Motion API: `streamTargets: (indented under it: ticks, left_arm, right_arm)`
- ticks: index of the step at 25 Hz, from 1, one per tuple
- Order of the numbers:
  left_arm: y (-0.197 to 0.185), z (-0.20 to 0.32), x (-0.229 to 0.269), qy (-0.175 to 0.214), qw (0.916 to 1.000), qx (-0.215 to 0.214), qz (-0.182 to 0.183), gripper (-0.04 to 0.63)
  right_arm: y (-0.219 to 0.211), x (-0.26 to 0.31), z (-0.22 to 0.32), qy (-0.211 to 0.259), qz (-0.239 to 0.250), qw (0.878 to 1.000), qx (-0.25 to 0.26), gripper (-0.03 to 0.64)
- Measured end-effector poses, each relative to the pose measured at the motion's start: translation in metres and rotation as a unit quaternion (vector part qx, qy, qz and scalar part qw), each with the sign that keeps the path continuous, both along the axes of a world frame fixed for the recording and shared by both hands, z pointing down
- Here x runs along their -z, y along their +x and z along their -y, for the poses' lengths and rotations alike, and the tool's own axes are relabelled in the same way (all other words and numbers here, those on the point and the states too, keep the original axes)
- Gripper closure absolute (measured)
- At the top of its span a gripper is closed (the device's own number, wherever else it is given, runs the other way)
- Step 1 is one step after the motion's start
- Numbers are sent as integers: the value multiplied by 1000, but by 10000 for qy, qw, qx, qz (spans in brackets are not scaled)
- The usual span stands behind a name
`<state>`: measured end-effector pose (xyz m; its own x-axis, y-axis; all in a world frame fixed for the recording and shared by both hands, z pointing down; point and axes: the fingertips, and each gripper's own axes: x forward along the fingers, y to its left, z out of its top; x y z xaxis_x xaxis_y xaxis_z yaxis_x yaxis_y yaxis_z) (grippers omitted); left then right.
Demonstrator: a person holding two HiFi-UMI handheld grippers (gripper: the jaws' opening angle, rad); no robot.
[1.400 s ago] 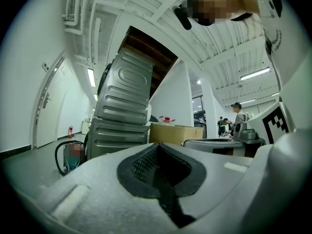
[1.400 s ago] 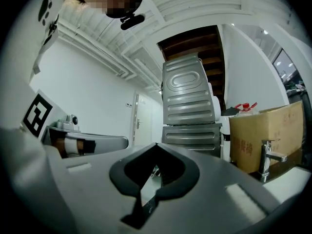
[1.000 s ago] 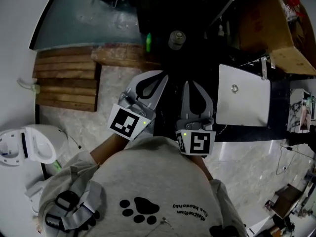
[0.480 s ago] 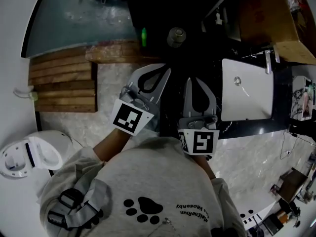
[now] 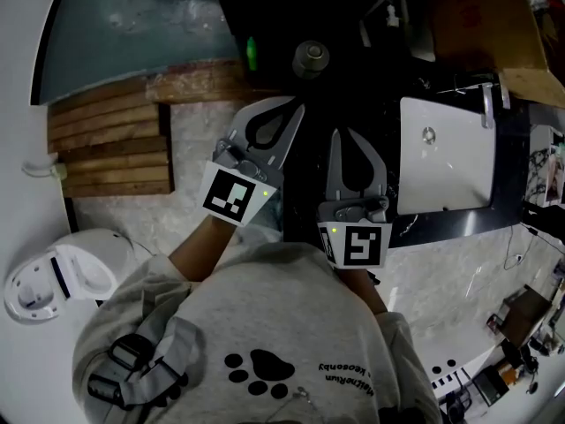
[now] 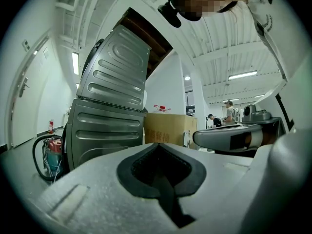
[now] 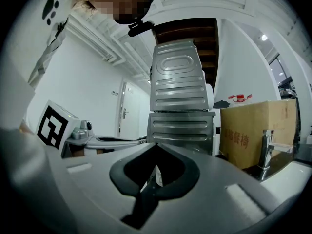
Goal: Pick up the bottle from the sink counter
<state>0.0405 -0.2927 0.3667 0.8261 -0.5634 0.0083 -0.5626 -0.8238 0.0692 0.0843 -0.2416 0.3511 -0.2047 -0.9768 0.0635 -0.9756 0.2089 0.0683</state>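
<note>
Both have crept forward: left gripper [image 5: 295, 104] and right gripper [image 5: 336, 134] closed, empty. Nothing lifted yet — the whole pickup remains.

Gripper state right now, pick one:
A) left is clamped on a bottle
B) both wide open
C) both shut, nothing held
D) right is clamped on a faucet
C: the left gripper and the right gripper each show their fingertips meeting with nothing between the jaws, and the head view shows the same closed loops.
</note>
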Motion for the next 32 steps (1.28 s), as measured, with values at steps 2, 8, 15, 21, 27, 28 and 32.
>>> streamTargets:
  ticks: [2, 8, 15, 21, 27, 28, 32]
  left_arm:
    - [3, 5, -7, -27, 10000, -26, 31, 594]
    - [8, 21, -29, -50, 9998, -85, 179, 594]
    - [12, 35, -54, -170, 9993, -122, 319, 593]
    - [15, 42, -70, -289, 9985, -163, 439, 550]
    - [20, 50, -89, -440, 9973, -160, 570, 433]
    - [21, 52, -91, -464, 9970, -151, 603, 422]
    - [26, 61, -99, -582, 9953, -145, 761, 357]
  right_arm:
    - [2, -5, 3, -51, 11, 10000, -29, 617]
    - [5, -18, 11, -161, 34, 9998, -106, 617]
    - [7, -34, 20, -350, 60, 9993, -111, 617]
    - [8, -42, 26, -432, 77, 9990, -130, 617]
    - [8, -48, 29, -532, 108, 9984, -140, 617]
    - [8, -49, 29, -544, 115, 9984, -137, 617]
    - [9, -52, 29, -580, 121, 9981, -155, 617]
